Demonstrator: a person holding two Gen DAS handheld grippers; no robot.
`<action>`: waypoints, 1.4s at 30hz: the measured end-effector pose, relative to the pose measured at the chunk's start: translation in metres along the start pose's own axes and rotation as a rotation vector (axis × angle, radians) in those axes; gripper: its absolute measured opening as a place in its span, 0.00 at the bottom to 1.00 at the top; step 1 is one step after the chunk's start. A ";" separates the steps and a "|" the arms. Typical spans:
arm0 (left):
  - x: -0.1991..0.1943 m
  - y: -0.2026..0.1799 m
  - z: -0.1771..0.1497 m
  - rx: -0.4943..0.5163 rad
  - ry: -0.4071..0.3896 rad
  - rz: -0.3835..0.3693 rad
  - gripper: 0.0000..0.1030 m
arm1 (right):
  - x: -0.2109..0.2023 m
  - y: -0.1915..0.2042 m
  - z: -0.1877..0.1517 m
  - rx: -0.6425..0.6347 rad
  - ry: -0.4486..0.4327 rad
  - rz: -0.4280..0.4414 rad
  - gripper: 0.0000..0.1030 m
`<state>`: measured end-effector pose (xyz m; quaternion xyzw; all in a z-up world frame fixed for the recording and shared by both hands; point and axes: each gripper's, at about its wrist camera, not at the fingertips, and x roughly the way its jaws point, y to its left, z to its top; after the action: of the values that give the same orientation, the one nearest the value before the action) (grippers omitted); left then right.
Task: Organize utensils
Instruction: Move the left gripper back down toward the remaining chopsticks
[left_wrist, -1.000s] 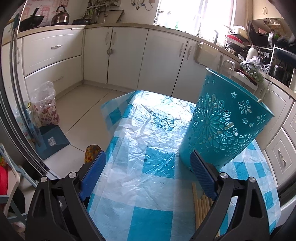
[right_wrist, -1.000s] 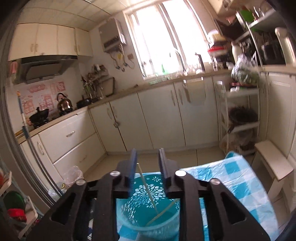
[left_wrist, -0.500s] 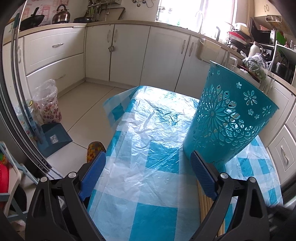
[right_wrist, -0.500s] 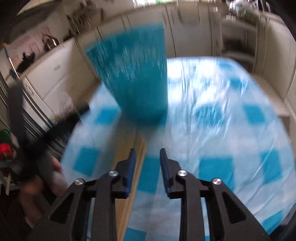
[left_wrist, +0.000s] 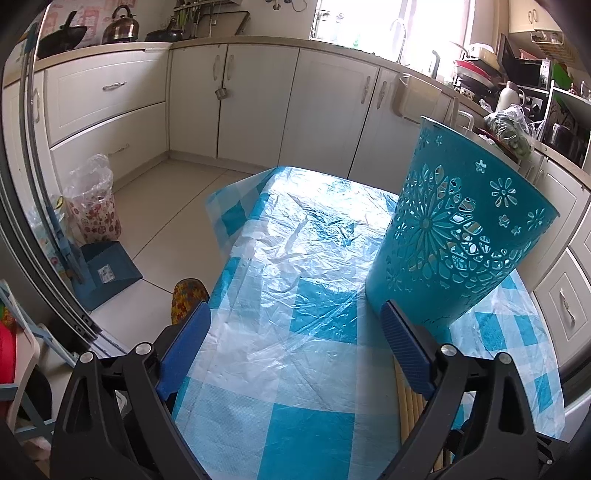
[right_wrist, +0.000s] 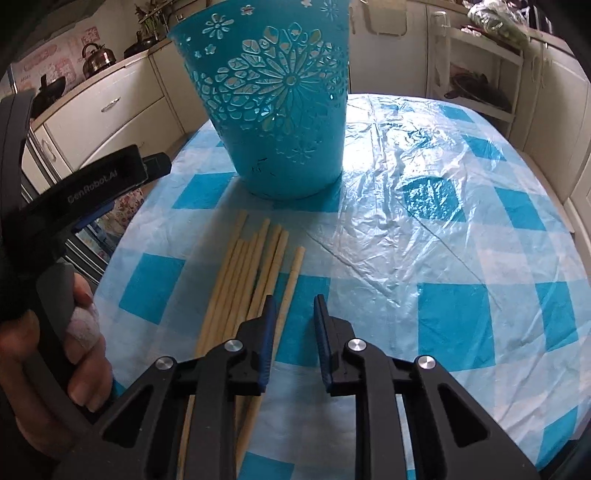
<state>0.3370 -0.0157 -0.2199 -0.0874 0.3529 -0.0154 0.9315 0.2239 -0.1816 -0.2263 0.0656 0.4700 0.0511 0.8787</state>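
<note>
A teal cut-out basket stands upright on the blue-and-white chequered table. Several pale wooden chopsticks lie side by side in front of it. My right gripper hovers low over their near ends, its jaws narrow and closing. The rightmost chopstick runs in between them beside the left pad, with a gap still showing. My left gripper is open wide with nothing in it, the basket just beyond its right finger and the chopsticks below it. In the right wrist view a hand holds the left gripper at the left.
A crinkled clear plastic sheet covers the tablecloth. Cream kitchen cabinets line the walls beyond. A flowered bag and a blue dustpan sit on the floor to the left. A white shelf rack stands behind the table.
My right gripper dropped from above the basket's mouth and tipped downward, ending low over the chopsticks on the table with its jaws a little narrower. The left gripper stayed put.
</note>
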 end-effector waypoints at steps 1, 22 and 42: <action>0.000 0.000 0.000 0.000 0.000 0.000 0.87 | 0.000 0.000 0.000 -0.012 -0.001 -0.011 0.19; 0.001 -0.009 -0.001 0.052 0.007 0.011 0.87 | -0.006 -0.035 0.000 -0.003 -0.032 -0.085 0.09; -0.003 -0.044 -0.049 0.297 0.272 0.060 0.87 | -0.010 -0.058 -0.004 0.091 -0.057 0.062 0.09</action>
<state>0.3033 -0.0666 -0.2464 0.0642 0.4718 -0.0511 0.8779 0.2164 -0.2396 -0.2302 0.1216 0.4444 0.0547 0.8859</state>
